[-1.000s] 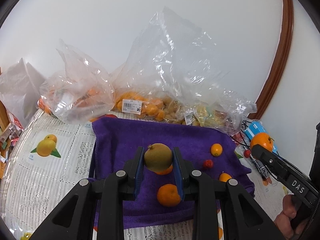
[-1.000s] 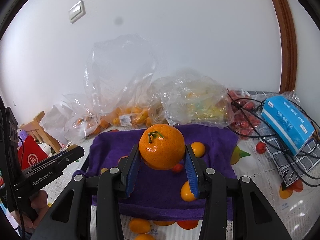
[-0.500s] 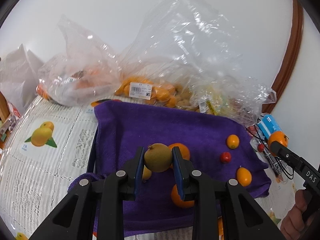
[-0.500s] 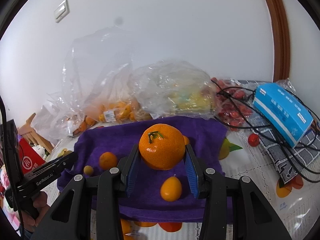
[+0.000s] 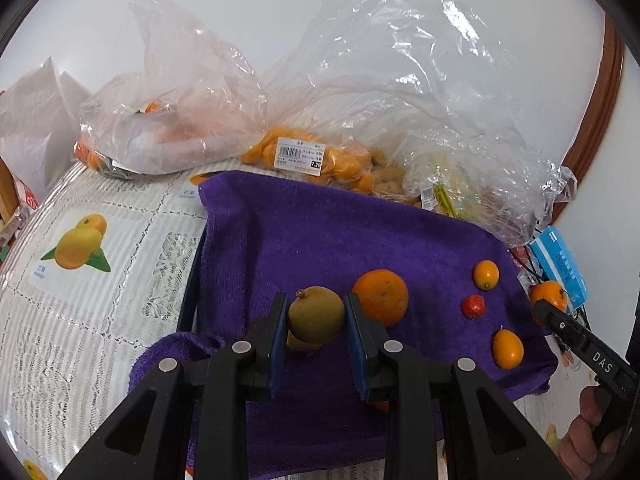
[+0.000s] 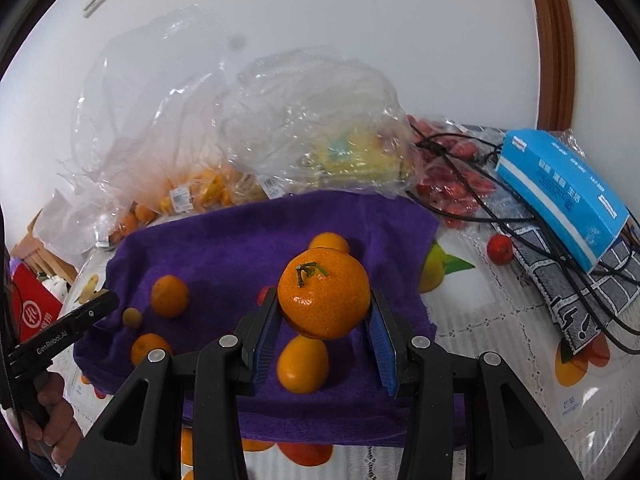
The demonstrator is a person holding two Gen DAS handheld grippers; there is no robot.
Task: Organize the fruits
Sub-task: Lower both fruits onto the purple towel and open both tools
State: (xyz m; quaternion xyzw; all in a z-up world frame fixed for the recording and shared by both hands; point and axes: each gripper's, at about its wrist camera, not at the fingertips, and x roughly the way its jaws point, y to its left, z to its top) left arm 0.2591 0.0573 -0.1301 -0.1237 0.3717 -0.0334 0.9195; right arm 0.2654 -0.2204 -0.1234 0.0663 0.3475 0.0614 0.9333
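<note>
My left gripper (image 5: 316, 320) is shut on a small brownish-green round fruit (image 5: 315, 314), held low over the near left part of the purple towel (image 5: 320, 236). An orange (image 5: 382, 297), two kumquats (image 5: 486, 274) and a small red fruit (image 5: 473, 306) lie on the towel to its right. My right gripper (image 6: 324, 312) is shut on a stemmed mandarin (image 6: 324, 300) above the towel (image 6: 224, 248), over a kumquat (image 6: 303, 364). The left gripper's fruit shows in the right wrist view (image 6: 131, 317).
Clear plastic bags of oranges, kumquats and other fruit (image 5: 312, 156) line the wall behind the towel. A blue box (image 6: 560, 192), black cables (image 6: 520, 216) and a loose red fruit (image 6: 499, 249) lie to the right. A fruit-print tablecloth (image 5: 80, 248) covers the table.
Both grippers have moved forward and lower over the towel, each still holding its fruit. The fruits on the towel look nearer and larger.
</note>
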